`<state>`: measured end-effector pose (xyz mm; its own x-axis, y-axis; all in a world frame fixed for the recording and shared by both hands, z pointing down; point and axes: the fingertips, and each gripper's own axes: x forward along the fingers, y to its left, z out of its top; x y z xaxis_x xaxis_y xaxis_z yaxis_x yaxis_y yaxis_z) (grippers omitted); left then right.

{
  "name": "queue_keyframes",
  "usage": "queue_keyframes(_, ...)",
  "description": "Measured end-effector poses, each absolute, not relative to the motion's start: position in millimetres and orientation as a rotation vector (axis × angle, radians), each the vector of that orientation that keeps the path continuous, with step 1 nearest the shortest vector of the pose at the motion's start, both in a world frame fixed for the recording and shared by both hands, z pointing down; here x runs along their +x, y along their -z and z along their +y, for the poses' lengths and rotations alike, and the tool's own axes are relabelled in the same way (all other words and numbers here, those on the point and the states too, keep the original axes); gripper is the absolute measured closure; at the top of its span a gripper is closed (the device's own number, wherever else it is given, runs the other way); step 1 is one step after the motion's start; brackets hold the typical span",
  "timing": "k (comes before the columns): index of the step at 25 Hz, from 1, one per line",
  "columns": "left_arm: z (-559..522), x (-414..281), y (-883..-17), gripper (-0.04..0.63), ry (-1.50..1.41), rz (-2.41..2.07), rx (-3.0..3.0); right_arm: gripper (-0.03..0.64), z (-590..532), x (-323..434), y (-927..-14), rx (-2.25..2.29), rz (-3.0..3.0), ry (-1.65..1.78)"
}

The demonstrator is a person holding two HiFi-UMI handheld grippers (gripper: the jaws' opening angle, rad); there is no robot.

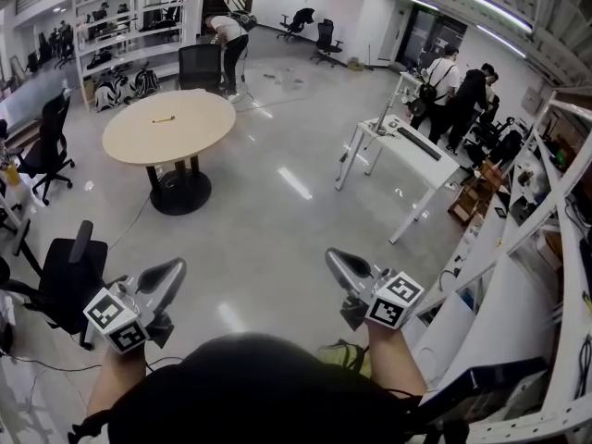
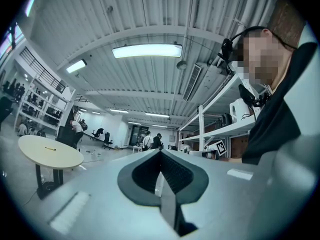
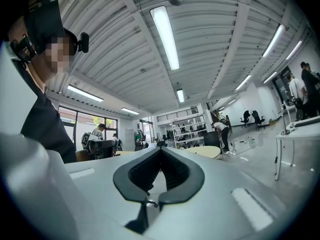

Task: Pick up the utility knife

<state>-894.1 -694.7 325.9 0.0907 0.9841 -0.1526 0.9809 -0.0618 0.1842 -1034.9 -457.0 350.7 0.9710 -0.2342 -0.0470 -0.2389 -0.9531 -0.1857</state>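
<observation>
We find both claws held out in front of the person at about waist level, pointing forward over open floor (image 1: 268, 220). The left claw (image 1: 176, 267) has its pads drawn together at the tips with nothing between them, as the left gripper view confirms. The right claw (image 1: 334, 258) is likewise closed and empty. We judge this to be a carrying posture rather than a working one, with the jaws kept shut because there is nothing within reach to take. No utility knife lies near either claw. The only candidate we can identify is a small yellow item (image 1: 165, 118) lying alone near the middle of the round tabletop (image 1: 190, 135), well apart from both claws across the floor. It is too small for us to confirm as the knife. A black office chair (image 1: 69, 280) stands beside the left claw, and white shelving (image 1: 555, 248) runs along the right. We assess the task as not yet begun in substance. The approach to the tabletop comes first, and a claw must open before any grasp.
</observation>
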Motion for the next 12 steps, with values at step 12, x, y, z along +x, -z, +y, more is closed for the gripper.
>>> queue_keyframes(12, -629, -922, -350, 0.603, -0.096, 1.967, 2.144, 0.603, -393, -1056, -372, -2.899, 0.382, 0.025)
